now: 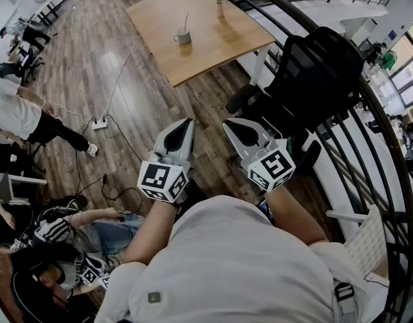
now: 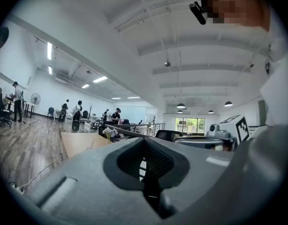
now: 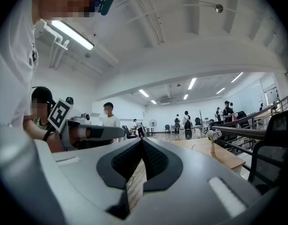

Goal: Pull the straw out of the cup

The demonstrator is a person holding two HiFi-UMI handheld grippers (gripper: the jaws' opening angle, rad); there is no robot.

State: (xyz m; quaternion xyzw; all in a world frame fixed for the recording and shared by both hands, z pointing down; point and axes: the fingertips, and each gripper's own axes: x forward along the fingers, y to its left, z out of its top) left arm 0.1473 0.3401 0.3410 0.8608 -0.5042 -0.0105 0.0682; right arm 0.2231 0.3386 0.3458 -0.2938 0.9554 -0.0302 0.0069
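We find two grippers, both empty: the left gripper (image 2: 144,140) has its jaws clenched tip to tip on nothing; the right gripper (image 3: 143,140) likewise; each has a smooth grey shell and black ribbed pads. One pale cup (image 1: 183,37) with one thin straw (image 1: 187,21) in it stands on the far wooden table (image 1: 220,42), well apart from both grippers; one small flower vase (image 1: 220,5) stands farther off on the same table.

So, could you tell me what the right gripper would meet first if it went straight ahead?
Nothing near: the right gripper, shut, looks out over the floor, with the table just right of its line. Depth is unclear.
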